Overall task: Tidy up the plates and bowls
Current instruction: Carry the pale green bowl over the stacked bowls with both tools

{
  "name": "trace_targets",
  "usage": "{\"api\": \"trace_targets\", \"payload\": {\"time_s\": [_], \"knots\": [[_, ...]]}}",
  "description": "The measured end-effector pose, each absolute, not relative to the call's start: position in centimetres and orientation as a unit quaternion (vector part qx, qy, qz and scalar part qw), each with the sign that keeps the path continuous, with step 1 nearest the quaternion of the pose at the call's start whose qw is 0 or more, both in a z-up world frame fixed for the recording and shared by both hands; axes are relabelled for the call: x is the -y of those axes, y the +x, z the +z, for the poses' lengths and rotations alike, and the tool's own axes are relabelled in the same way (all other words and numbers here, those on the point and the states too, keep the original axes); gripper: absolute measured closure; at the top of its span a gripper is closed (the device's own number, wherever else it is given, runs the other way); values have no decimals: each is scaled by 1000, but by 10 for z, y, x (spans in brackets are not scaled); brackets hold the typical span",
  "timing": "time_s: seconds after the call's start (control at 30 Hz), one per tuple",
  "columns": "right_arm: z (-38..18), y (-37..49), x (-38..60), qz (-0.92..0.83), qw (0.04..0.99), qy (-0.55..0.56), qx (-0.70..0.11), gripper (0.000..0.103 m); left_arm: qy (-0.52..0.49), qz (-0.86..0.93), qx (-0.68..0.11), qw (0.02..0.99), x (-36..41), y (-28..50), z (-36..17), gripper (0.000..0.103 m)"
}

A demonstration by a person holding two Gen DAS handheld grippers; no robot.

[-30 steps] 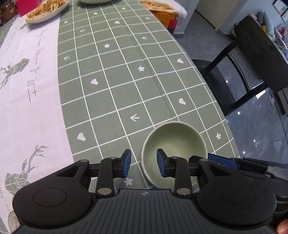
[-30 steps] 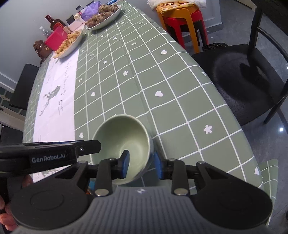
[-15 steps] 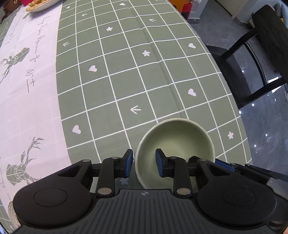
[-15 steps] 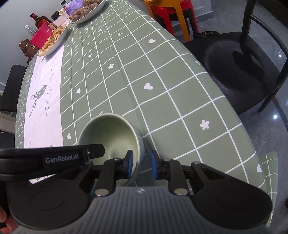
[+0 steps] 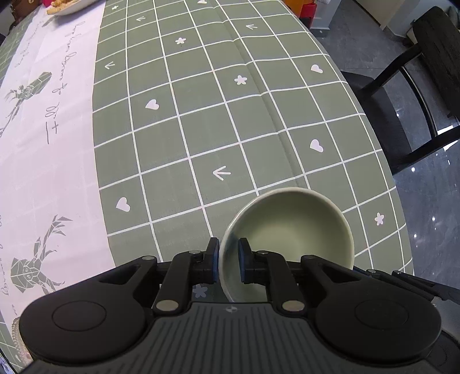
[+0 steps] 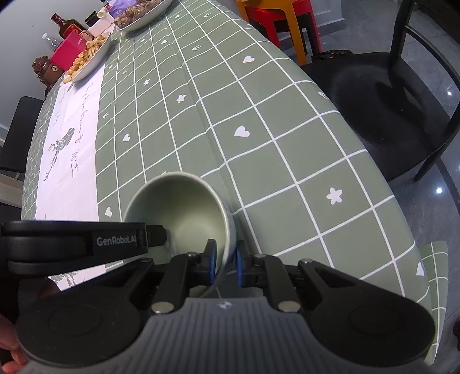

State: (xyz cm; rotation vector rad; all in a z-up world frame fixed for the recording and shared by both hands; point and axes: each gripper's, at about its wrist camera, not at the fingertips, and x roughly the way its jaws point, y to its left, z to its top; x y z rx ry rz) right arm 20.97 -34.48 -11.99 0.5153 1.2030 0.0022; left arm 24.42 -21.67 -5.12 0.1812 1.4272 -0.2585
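A pale green bowl (image 5: 290,230) sits near the front right edge of the green checked tablecloth (image 5: 215,120). My left gripper (image 5: 228,260) is shut on the bowl's left rim, one pad inside and one outside. My right gripper (image 6: 224,261) is shut on the right rim of the same bowl (image 6: 181,207), one pad inside and one outside. The left gripper's body (image 6: 86,241) crosses the right wrist view at the left, over the bowl's near side.
A plate of fried food (image 6: 89,57) and a plate of dark snacks (image 6: 141,13) stand at the far end, with a red box (image 6: 67,53) and bottles. A black chair (image 6: 382,115) stands right of the table. Red and orange stools (image 6: 281,20) stand beyond it.
Both grippers have closed from open onto the bowl's rim, left on the left side and right on the right side. Both cameras have drawn slightly nearer to the bowl.
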Motion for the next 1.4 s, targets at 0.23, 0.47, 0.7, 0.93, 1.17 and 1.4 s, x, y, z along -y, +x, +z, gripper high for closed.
{"api": "trace_targets", "payload": {"time_s": [0.23, 0.47, 0.7, 0.93, 1.17, 1.4], "knots": [[-112, 206, 353, -7, 805, 249, -538, 94, 78, -131, -632, 760, 220, 240, -36, 92], [-100, 201, 355, 4, 813, 267, -518, 95, 66, -135, -616, 773, 212, 238, -14, 94], [-96, 201, 345, 20, 814, 275, -511, 95, 52, -129, -613, 777, 195, 237, -7, 96], [-90, 200, 342, 28, 813, 287, -506, 95, 37, -130, -612, 780, 182, 235, 2, 96], [-56, 193, 340, 44, 834, 299, -461, 96, 17, -133, -577, 806, 167, 227, 44, 97], [-27, 176, 321, 80, 840, 288, -452, 96, 6, -131, -561, 817, 141, 196, 76, 96]]}}
